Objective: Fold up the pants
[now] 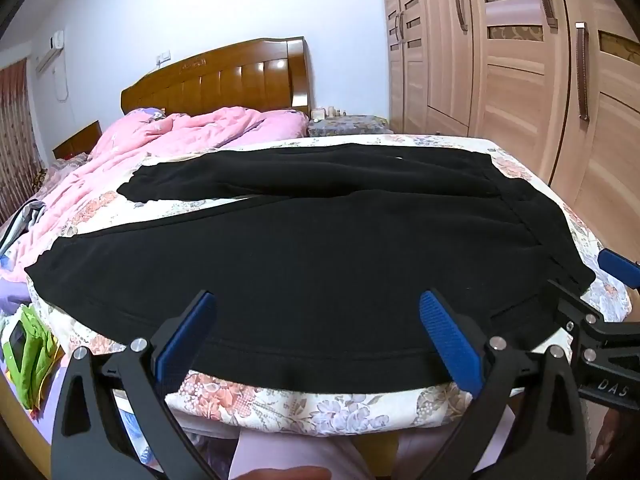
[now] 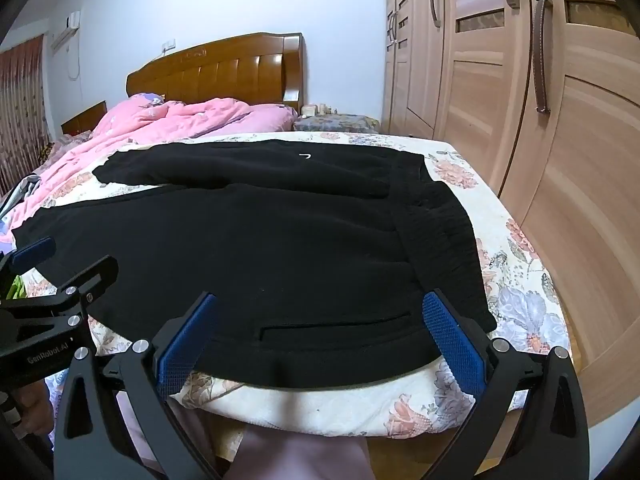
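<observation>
On the bed, left wrist view: black pants lie spread flat on the floral sheet, both legs running toward 9 o'clock, waistband toward 3 o'clock.
Left gripper: jaws spread wide, holding nothing; its blue pads sit over the near hem edge of the pants at 6 o'clock, the cloth lying between and beyond them.
Right gripper, seen from the left: black frame and one blue pad enter at 3 o'clock, just beside the waistband corner; whether it pinches cloth cannot be told from this side.
Surroundings, left view: pink quilt at 10 o'clock, wooden headboard at 11 o'clock, wardrobe at 2 o'clock.

Right wrist view, pants: same flat spread, ribbed waistband at 3 o'clock, a small white mark on the far leg at 12 o'clock.
Right gripper: jaws wide apart and empty; pads straddle the near edge of the pants at 6 o'clock, by a pocket slit.
Left gripper, seen from the right: enters at 9 o'clock, over the near leg's edge.
Surroundings, right view: bed sheet bare at 4 o'clock, wardrobe at 2 o'clock.
</observation>
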